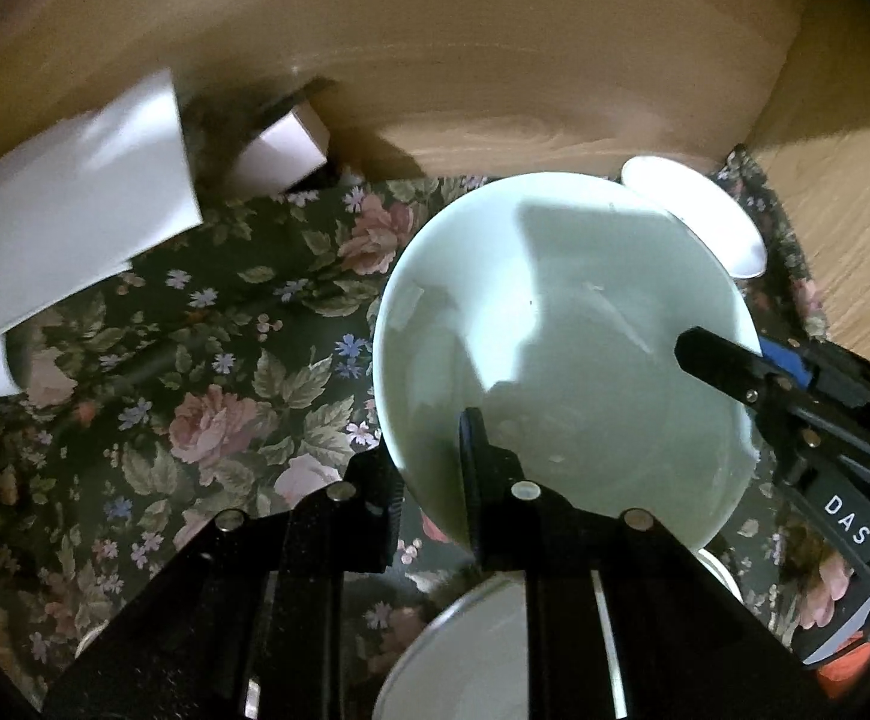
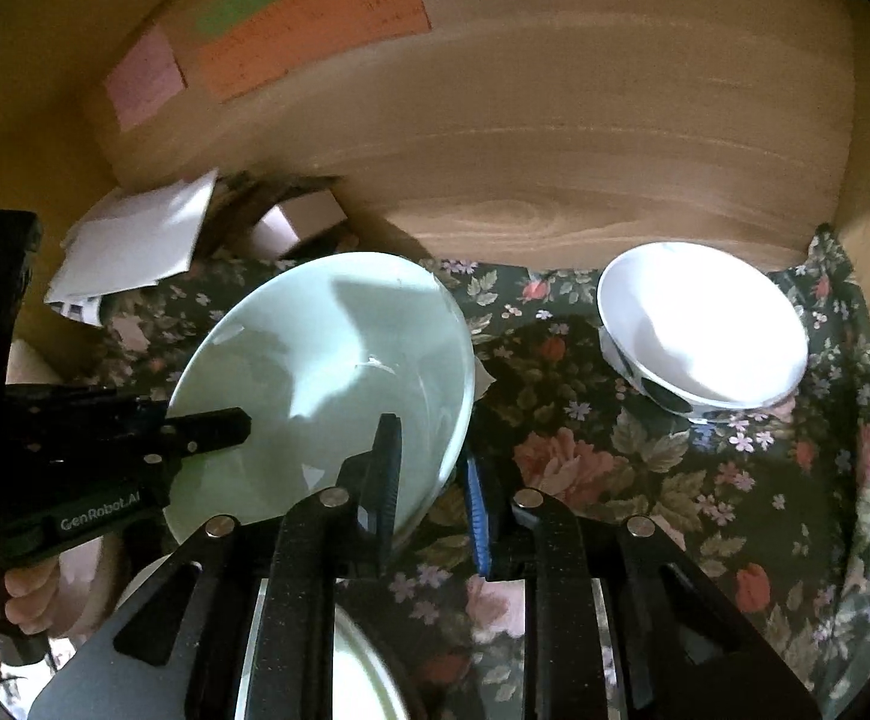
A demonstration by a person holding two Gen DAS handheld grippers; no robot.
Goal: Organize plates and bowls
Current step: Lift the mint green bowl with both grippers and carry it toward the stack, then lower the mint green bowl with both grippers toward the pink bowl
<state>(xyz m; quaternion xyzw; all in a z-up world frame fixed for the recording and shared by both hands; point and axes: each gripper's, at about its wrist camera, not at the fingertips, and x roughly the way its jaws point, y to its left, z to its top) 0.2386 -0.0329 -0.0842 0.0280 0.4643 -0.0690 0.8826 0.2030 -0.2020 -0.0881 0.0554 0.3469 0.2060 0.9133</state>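
A pale green plate [image 1: 561, 348] is held tilted above a dark floral cloth [image 1: 207, 372], gripped at two points on its rim. The left gripper [image 1: 435, 480] is clamped on the near edge of the plate, one black finger lying over the inner face and the other under the rim. The right gripper [image 2: 435, 480] pinches the opposite edge in the same way – in its own view one finger sits on the plate's face and a blue-padded finger [image 2: 478, 516] stands behind the rim. Seen from the left wrist, the right gripper reaches in from the right side with its upper finger resting on the plate. A white bowl [image 2: 705, 324] with dark spots on its outer wall sits on the cloth near the wooden back wall [image 2: 555, 150], well apart from the plate. Another pale dish [image 1: 471, 660] lies below the grippers – its form is blurred. White boxes [image 1: 63, 222] stand at the left of the cloth, and coloured paper notes [image 2: 309, 30] are stuck on the wall.
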